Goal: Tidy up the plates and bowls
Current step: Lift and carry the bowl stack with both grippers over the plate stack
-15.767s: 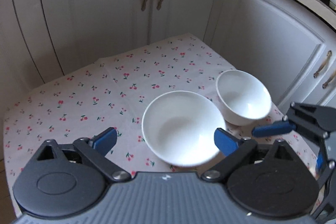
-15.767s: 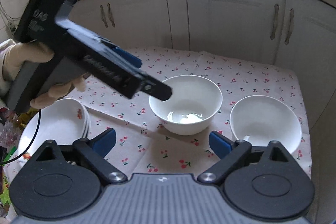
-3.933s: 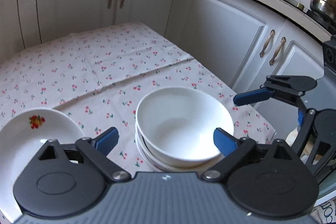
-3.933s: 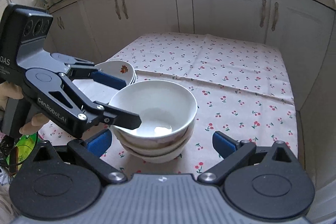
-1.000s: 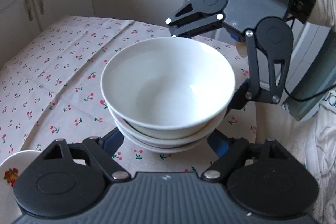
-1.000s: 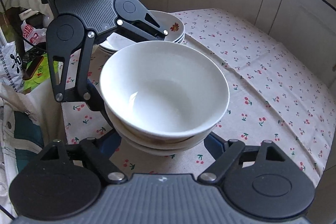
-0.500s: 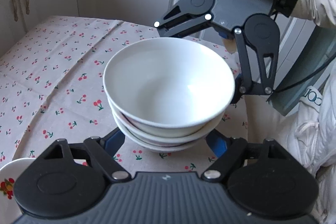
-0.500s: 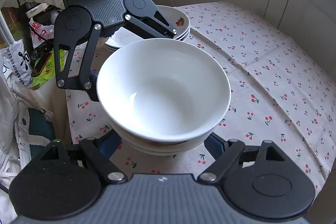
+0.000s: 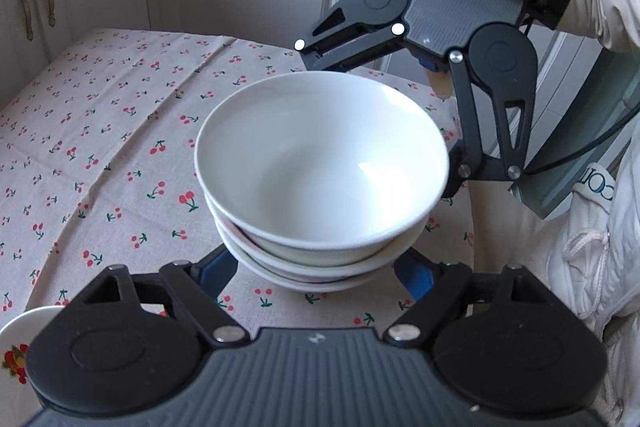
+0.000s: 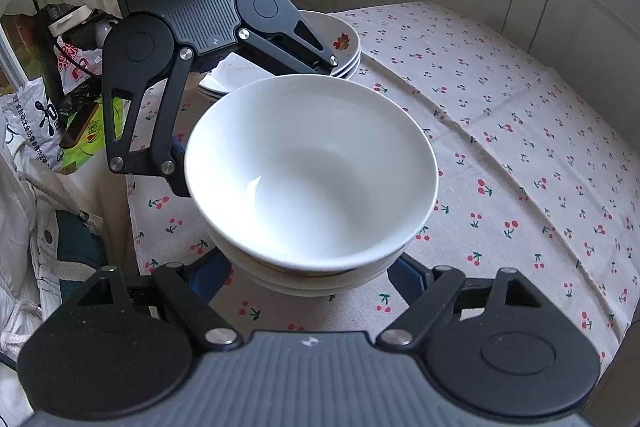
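Plate stack (image 10: 340, 43) crowds bowls (image 10: 312, 167); cloth (image 10: 520, 147) beyond lies bare.

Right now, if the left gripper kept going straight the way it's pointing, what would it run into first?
Most likely the stack of white bowls: it sits between the left gripper's blue fingertips, dead ahead. Beyond it, the right gripper faces back from the far side. Whether the pads already touch the bowls is unclear.

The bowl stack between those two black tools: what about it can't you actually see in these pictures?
- Fingers' contact: in both wrist views the bowl stack covers the blue pads of the left gripper and right gripper, so a grip cannot be confirmed.
- Bowl count: only rim edges show under the top bowl.
- Stack's base: hidden by the bowls, so resting or lifted is unclear.
- Plates: partly behind the left gripper in the right wrist view.
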Motion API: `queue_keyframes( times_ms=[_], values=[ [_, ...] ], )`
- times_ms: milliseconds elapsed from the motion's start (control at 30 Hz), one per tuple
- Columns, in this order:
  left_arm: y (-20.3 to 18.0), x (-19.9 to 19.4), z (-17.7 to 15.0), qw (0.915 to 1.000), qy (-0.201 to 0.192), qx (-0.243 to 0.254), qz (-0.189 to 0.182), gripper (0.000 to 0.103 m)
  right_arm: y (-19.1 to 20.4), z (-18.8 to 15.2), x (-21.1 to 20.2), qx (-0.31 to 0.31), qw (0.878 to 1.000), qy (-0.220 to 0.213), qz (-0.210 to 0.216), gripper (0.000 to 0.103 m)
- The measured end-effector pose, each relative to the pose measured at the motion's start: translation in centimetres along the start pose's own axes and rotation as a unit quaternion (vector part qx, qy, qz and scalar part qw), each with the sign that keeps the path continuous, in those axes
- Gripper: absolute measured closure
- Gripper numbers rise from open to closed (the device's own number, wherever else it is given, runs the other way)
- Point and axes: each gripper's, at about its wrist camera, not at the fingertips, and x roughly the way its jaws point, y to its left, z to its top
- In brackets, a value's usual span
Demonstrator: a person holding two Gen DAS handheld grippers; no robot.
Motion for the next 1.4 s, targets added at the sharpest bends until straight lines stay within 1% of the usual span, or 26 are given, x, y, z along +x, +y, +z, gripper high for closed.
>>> queue_keyframes(
  times_ms=[333,567,933,1100,1400],
  values=[
    [-0.2,-0.2,0.2,1.0,0.001,0.0,0.005,0.019,0.1,0.0,0.0,0.0,1.0,0.001,-0.004,0.015],
    [-0.4,-1.2,0.4,0.9999,-0.007,0.0,0.007,0.019,0.1,0.3,-0.8,0.004,1.0,-0.003,-0.004,0.015],
    [-1.2,-3.0,0.9,0.9997,-0.016,0.006,0.018,0.019,1.2,1.6,-2.1,-0.017,1.0,0.001,-0.02,0.015],
    [-1.3,-4.4,0.6,0.9994,-0.027,0.0,0.024,0.019,1.8,2.9,-2.7,-0.03,0.999,0.003,-0.023,0.015],
    [-1.1,-8.0,-0.9,0.9979,-0.045,-0.004,0.046,0.019,3.4,6.6,-2.7,-0.057,0.998,0.007,-0.025,0.015]
  ],
)
